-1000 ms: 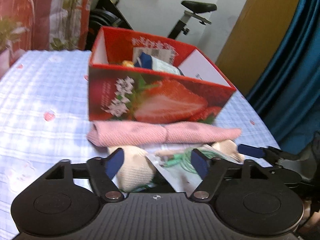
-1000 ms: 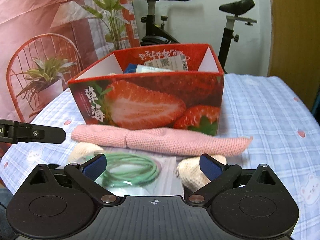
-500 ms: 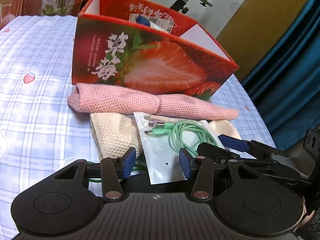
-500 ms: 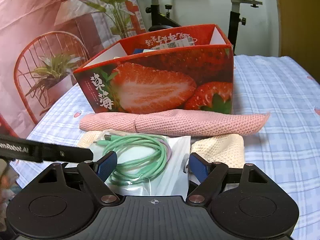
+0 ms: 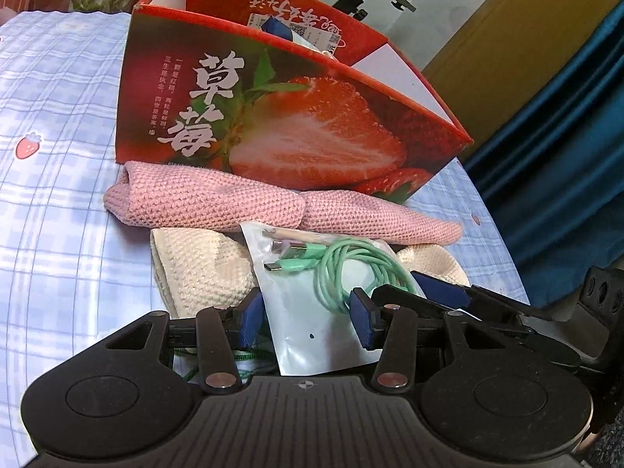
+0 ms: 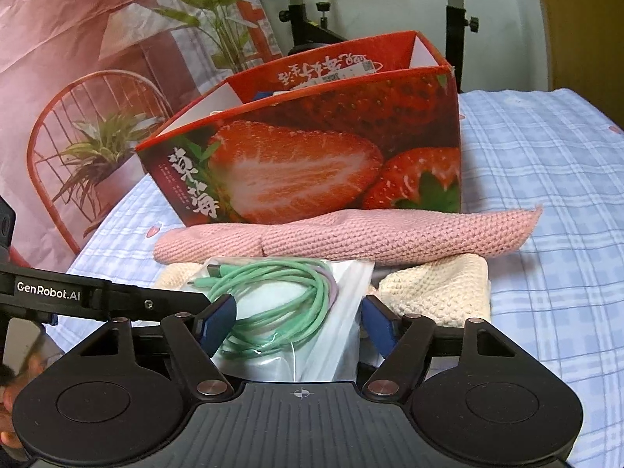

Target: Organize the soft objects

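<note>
Two grippers have dropped toward the pile before the strawberry box (image 5: 296,117). Pink knit (image 6: 351,238) lies lengthwise along its front, cream knit (image 6: 436,292) nearer. Cable pouch (image 5: 323,296) lies on the cream knit, pointing boxward. Left gripper (image 5: 308,318) half-open astride it, unpinched; right gripper (image 6: 298,321) closing around it.

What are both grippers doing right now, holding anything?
Left gripper: jaws part open around the clear cable bag; whether they grip it cannot be told.
Right gripper: jaws closing around the same bag, not yet pressing it.
</note>
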